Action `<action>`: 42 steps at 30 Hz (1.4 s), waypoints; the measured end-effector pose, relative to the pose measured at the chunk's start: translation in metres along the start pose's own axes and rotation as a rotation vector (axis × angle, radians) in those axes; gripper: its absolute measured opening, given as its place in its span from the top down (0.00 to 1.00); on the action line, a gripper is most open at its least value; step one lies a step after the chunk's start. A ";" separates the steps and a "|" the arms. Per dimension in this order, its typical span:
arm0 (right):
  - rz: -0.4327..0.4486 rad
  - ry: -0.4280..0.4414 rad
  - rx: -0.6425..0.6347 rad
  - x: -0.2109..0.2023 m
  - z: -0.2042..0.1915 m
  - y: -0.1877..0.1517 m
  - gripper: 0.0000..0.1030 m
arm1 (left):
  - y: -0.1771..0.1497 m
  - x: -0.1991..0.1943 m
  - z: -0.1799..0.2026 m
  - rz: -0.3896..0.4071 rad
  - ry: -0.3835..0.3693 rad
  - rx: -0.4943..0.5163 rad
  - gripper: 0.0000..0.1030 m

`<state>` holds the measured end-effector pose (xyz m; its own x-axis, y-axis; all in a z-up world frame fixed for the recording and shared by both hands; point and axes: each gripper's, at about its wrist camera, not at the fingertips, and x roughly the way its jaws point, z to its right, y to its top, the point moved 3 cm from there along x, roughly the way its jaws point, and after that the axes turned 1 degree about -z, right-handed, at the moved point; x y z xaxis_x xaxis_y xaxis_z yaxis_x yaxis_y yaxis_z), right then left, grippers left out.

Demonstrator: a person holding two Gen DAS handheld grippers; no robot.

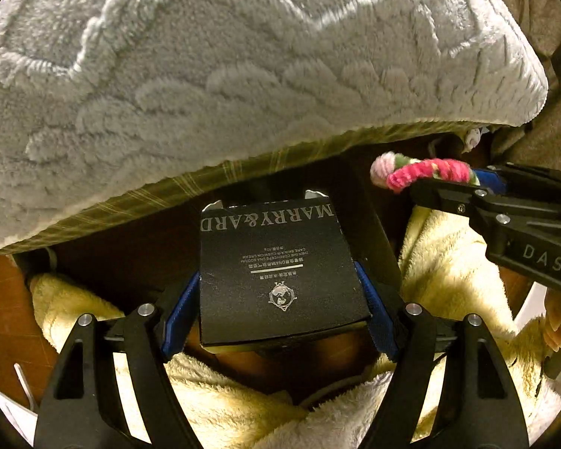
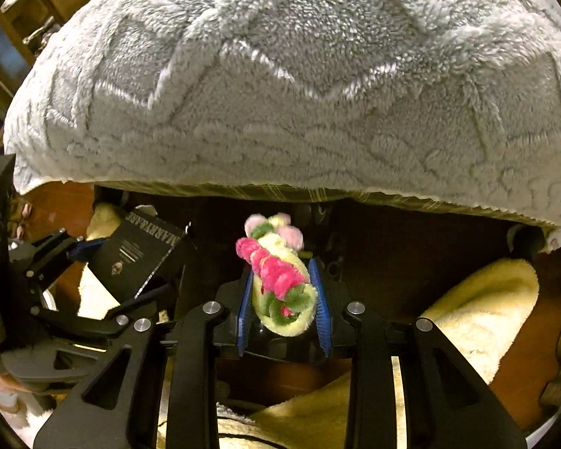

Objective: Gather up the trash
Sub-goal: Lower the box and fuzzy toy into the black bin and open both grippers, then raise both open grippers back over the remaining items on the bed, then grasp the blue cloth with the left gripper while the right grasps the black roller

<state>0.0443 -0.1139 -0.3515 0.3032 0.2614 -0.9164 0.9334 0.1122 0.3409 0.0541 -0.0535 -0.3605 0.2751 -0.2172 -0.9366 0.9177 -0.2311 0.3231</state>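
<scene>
My left gripper [image 1: 280,299] is shut on a black cardboard box [image 1: 276,262] printed with white lettering; its blue pads [image 1: 183,310] press on both sides. The box hangs over a dark gap beneath the blanket's edge. In the right wrist view this box [image 2: 134,254] and the left gripper [image 2: 123,267] sit at the left. My right gripper [image 2: 282,299] holds a fuzzy pink, green and yellow pipe-cleaner bundle [image 2: 276,277] between its blue pads [image 2: 245,307]. That bundle [image 1: 422,172] and the right gripper [image 1: 482,183] also appear at the right of the left wrist view.
A thick grey fleece blanket [image 1: 243,67] over a plaid-edged layer [image 1: 190,183] fills the top of both views. Pale yellow fluffy fabric [image 2: 478,310] lies below on a brown wooden floor [image 1: 3,318]. A hand [image 1: 557,321] shows at the far right.
</scene>
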 end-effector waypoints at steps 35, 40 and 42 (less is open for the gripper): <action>0.428 -0.163 0.073 -0.140 0.076 0.149 0.23 | 0.142 -0.140 -0.038 0.395 0.147 -0.002 0.08; 0.444 -0.143 0.124 -0.126 0.085 0.185 0.24 | 0.174 -0.127 -0.045 0.390 0.159 -0.001 0.08; 0.455 -0.133 0.136 -0.121 0.084 0.202 0.24 | 0.184 -0.122 -0.046 0.385 0.164 0.004 0.08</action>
<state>0.2121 -0.2033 -0.1893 0.6993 0.1294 -0.7030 0.7148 -0.1137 0.6901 0.2032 -0.0259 -0.1933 0.6398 -0.1351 -0.7565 0.7380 -0.1667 0.6539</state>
